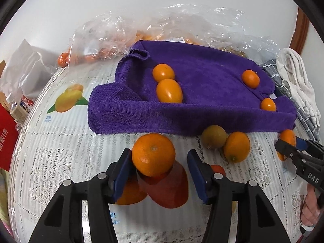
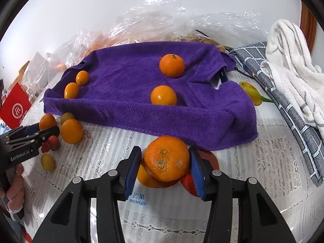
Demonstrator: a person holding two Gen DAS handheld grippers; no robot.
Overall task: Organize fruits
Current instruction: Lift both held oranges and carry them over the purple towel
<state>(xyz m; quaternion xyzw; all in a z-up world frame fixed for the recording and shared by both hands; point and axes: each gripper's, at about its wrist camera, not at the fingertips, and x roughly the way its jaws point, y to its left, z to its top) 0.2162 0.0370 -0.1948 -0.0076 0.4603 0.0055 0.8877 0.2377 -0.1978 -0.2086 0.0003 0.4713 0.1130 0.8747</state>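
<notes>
Purple towel (image 1: pixel 202 93) carries four oranges; several more lie on the tablecloth (image 1: pixel 60 162) just before its near edge. Left gripper (image 1: pixel 160 174) and right gripper (image 2: pixel 165 170) each straddle one loosely, jaws parted, gripping neither.

bagged fruit (image 1: pixel 95 54) blurred, red box (image 1: pixel 6 139) cropped

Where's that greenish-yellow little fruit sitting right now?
In the left wrist view the greenish-yellow fruit lies on the lace tablecloth, right of centre, just in front of the purple towel edge and touching a small orange fruit.
</notes>
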